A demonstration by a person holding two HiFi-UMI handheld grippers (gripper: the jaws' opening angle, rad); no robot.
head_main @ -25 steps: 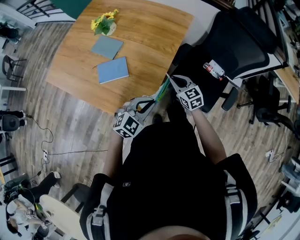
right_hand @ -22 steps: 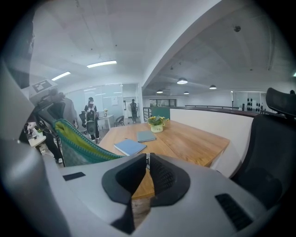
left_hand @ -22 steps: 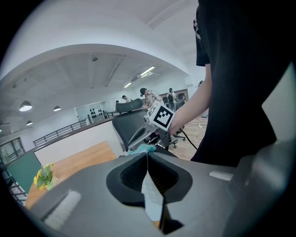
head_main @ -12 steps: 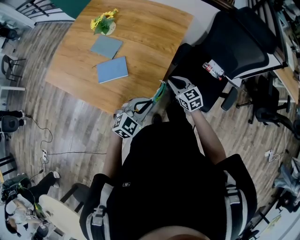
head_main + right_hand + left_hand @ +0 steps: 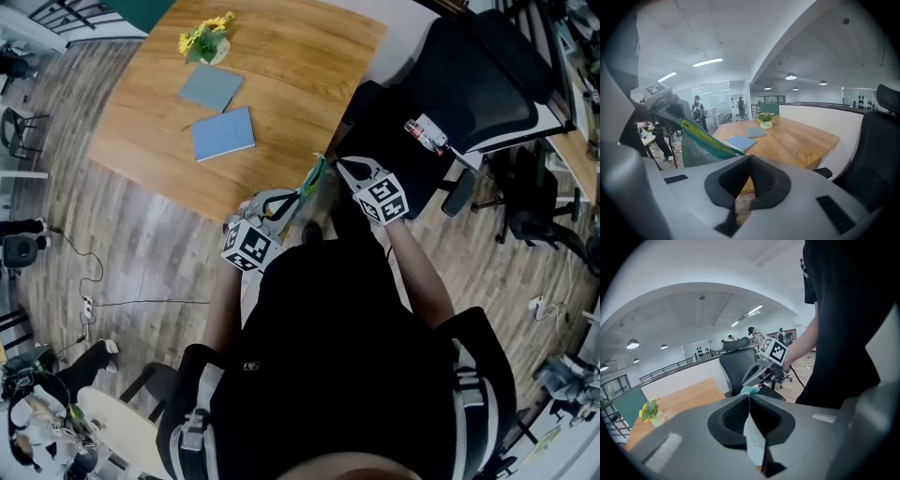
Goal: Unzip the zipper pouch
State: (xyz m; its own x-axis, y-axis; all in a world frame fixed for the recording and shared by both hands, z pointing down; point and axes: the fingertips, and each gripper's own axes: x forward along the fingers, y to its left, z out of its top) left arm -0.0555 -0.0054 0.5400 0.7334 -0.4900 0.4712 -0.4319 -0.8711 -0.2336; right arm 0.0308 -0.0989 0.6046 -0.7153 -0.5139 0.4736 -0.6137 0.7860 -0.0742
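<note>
We see an open office: black swivel chairs [image 5: 487,84], a wooden counter [image 5: 291,66] with blue notebooks [image 5: 222,134], and strip ceiling lights [image 5: 708,62].

Two notebooks [image 5: 211,88] [image 5: 223,134], one flowerpot [image 5: 204,39], one pouch [image 5: 312,178]

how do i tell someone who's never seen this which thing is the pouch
Find the wooden table; just past its near edge, in front of the person, two grippers meet. The pouch is the thin fabric piece spanning the left gripper and right gripper. Unlike the flat blue notebooks and flowers on the table, it is teal-edged and held in the air.
</note>
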